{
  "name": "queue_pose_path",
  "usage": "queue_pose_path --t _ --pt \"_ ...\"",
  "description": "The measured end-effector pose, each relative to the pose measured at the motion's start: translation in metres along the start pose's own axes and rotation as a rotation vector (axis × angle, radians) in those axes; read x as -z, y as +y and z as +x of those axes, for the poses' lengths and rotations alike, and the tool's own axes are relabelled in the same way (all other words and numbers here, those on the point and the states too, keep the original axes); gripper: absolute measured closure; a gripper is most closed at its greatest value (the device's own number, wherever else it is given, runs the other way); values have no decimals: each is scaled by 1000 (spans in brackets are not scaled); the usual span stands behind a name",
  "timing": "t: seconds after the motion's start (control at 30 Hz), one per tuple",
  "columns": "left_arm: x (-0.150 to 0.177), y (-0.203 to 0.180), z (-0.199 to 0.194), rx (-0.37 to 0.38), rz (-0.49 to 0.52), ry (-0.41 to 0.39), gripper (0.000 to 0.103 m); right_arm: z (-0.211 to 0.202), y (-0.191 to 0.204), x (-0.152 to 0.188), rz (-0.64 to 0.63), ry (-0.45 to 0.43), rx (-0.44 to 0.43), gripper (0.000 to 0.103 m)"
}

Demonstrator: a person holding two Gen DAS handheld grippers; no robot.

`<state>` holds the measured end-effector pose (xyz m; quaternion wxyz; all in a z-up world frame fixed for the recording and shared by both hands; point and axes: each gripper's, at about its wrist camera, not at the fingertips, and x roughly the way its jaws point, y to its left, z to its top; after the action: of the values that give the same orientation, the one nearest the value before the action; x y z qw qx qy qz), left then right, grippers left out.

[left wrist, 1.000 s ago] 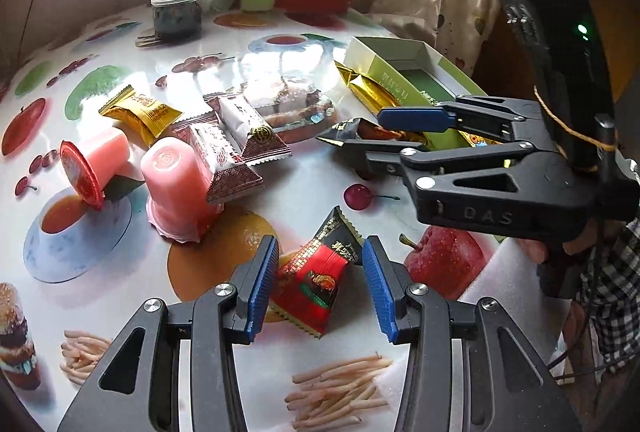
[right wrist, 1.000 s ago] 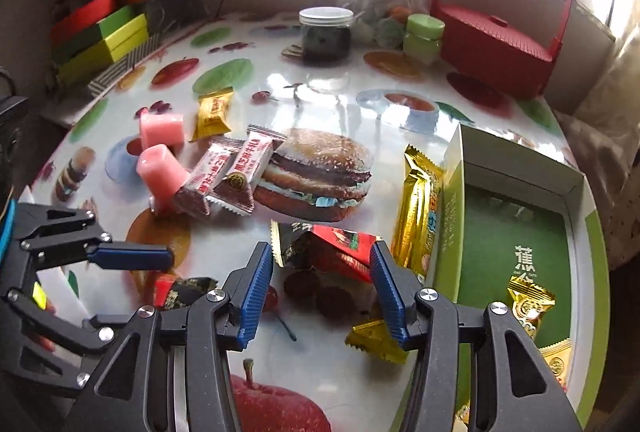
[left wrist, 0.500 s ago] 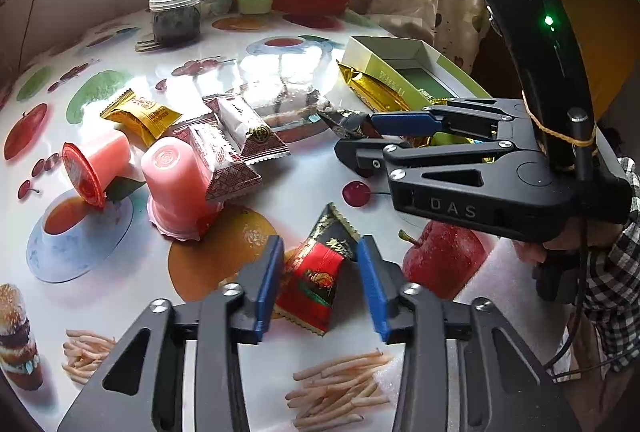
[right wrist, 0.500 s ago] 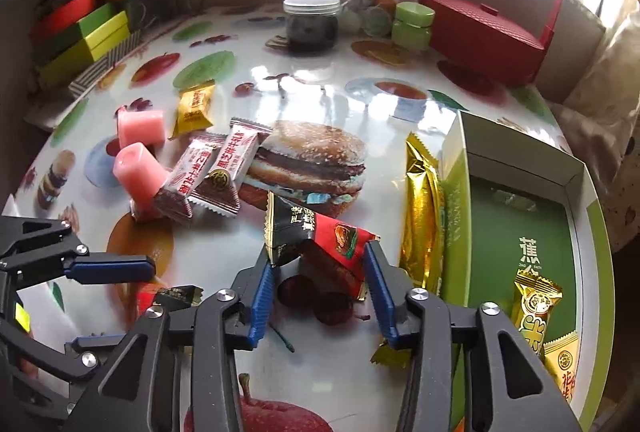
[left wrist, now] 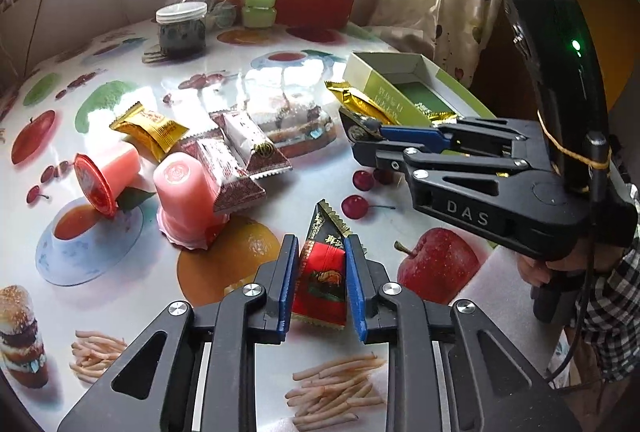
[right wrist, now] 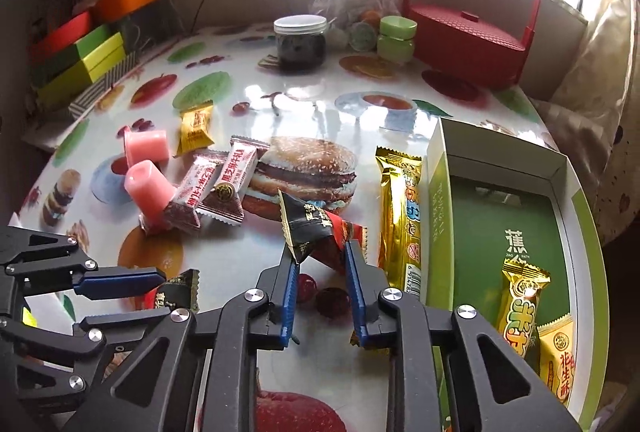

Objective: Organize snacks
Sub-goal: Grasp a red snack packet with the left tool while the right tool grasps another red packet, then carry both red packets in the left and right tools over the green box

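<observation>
1. On the fruit-print table (left wrist: 248,79): left tongs (left wrist: 322,272) pinching a red-black snack packet (left wrist: 323,278), flat there.
2. Right tongs (right wrist: 320,264) pinching a twin packet (right wrist: 316,222), lifted, probably bound for the green box (right wrist: 516,228).

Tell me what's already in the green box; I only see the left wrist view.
Observer: Two gold-wrapped bars lie at the near end of the green box.
Operator: What has the right gripper got?
Observer: The right gripper has its jaws closed on a black-and-red packet, one corner sticking up.
Operator: Anything beyond the table on the left?
Observer: Stacked coloured boxes sit past the table's left edge.
</observation>
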<state>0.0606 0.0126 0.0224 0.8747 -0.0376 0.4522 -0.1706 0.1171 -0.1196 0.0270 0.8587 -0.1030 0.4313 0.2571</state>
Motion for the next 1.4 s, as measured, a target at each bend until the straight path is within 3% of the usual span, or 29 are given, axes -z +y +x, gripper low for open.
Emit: queue_pose_path --t 0.47,0.6,0.8,0.87,0.93,1.03,1.17,1.2,1.4 --pt "-8 -8 -15 -11 13 -38 79 -27 2 5 30 -54 -27 84" --pt "-8 -10 -18 -15 17 -47 79 -34 3 7 35 -70 -28 92" --pt "-7 -10 -21 -20 14 -51 79 -38 3 10 38 -70 -39 92" --pt "-6 -9 -20 -22 8 -49 79 -35 4 10 34 -61 -52 89" --pt "-5 -8 -19 -20 0 -44 79 -30 5 10 33 -47 -54 74" --pt "-4 -6 -19 -22 -6 -41 79 -12 8 10 7 7 -19 68" --pt "-5 -5 -19 -26 -9 -40 79 6 11 12 3 58 -13 69" --pt "-5 -4 -20 -28 -9 -41 79 7 12 13 0 61 -8 75" --pt "-7 -4 -20 -25 -7 -44 79 0 13 13 -2 35 -1 81"
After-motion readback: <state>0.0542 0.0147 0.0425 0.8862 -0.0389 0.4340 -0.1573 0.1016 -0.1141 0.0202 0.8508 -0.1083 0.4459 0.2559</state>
